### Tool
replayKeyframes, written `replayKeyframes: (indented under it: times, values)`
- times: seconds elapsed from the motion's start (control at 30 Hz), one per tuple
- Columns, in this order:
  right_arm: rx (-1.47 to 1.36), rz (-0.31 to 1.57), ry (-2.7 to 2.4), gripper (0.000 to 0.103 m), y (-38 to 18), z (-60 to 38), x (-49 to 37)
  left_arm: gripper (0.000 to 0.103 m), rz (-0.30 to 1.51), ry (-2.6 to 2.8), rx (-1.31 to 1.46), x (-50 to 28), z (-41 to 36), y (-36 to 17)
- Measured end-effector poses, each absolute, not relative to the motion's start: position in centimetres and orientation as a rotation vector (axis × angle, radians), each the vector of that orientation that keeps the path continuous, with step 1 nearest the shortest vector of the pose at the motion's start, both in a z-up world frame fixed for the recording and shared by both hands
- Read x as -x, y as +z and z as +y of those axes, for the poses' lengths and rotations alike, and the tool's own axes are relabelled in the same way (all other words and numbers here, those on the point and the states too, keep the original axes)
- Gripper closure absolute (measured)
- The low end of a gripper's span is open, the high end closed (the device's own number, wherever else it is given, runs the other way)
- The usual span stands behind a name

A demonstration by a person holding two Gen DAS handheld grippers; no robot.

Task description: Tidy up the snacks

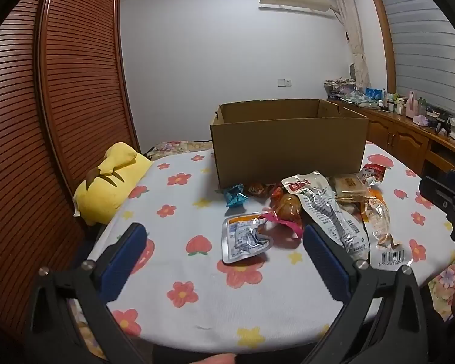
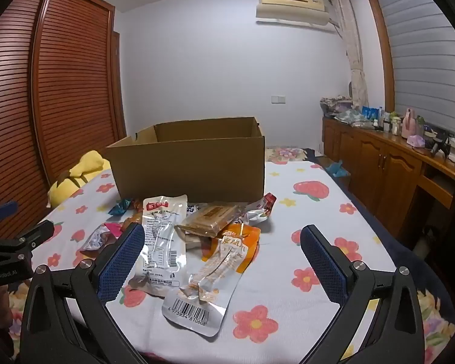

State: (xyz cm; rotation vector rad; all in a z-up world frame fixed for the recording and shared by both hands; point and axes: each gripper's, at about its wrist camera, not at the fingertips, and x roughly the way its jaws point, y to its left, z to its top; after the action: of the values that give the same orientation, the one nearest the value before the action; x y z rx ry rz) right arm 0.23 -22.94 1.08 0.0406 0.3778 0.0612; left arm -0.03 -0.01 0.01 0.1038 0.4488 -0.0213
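An open-topped cardboard box [image 1: 288, 139] [image 2: 191, 163] stands at the far side of the flowered tablecloth [image 1: 173, 212]. In front of it lies a heap of snacks: a silver pouch [image 1: 245, 238], a blue wrapped candy [image 1: 234, 195], a long white pack [image 1: 327, 212] [image 2: 162, 242], a cracker pack [image 2: 209, 218], a red-and-white pack [image 2: 262, 206] and an orange-and-clear pack with a barcode [image 2: 215, 279]. My left gripper [image 1: 223, 230] hovers open short of the silver pouch. My right gripper [image 2: 222, 230] hovers open over the barcode pack, touching nothing.
A yellow plush toy [image 1: 112, 179] lies at the table's left edge beside a slatted wooden wardrobe [image 1: 75, 91]. A wooden cabinet [image 2: 394, 166] with bottles runs along the right wall. The table's near edge is just below both grippers.
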Motion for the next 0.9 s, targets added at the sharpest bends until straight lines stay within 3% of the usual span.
replayKeyframes:
  times: [0.9]
  values:
    - [-0.041,0.374,0.059,0.0,1.0,-23.19,-0.15,0.0,0.454,-0.038,-0.093,0.35,-0.1,0.16]
